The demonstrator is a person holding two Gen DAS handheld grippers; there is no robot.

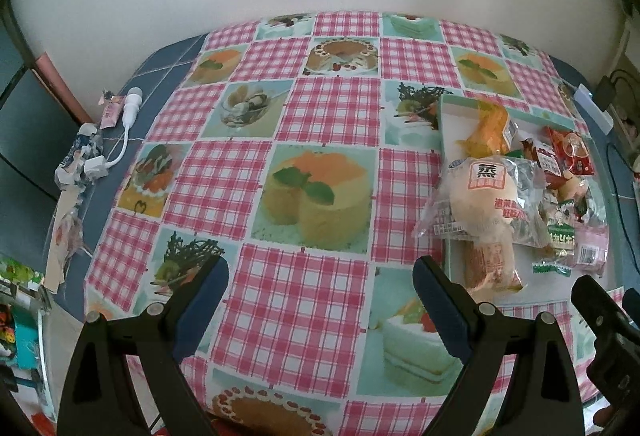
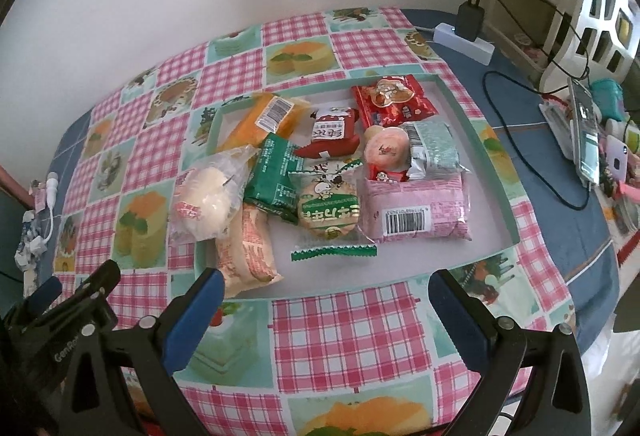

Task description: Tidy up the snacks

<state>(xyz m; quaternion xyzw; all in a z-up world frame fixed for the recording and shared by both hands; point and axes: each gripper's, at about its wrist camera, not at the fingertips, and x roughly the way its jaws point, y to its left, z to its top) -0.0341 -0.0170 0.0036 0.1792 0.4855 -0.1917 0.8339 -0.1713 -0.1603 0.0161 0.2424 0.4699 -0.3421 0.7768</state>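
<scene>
the tabletop point(image 2: 352, 320) wears a glossy checked cloth with cake pictures, and on it lies a shallow tray point(image 2: 486, 155) with a pale green rim, full of crinkly snack packets point(image 2: 328, 211) in a loose heap. the right gripper point(image 2: 324, 296) is nearer: the tray lies just ahead of its fingers, which are spread wide and grasp nothing. the left gripper point(image 1: 320, 284) is also released and empty, with the tray off to its right.
</scene>
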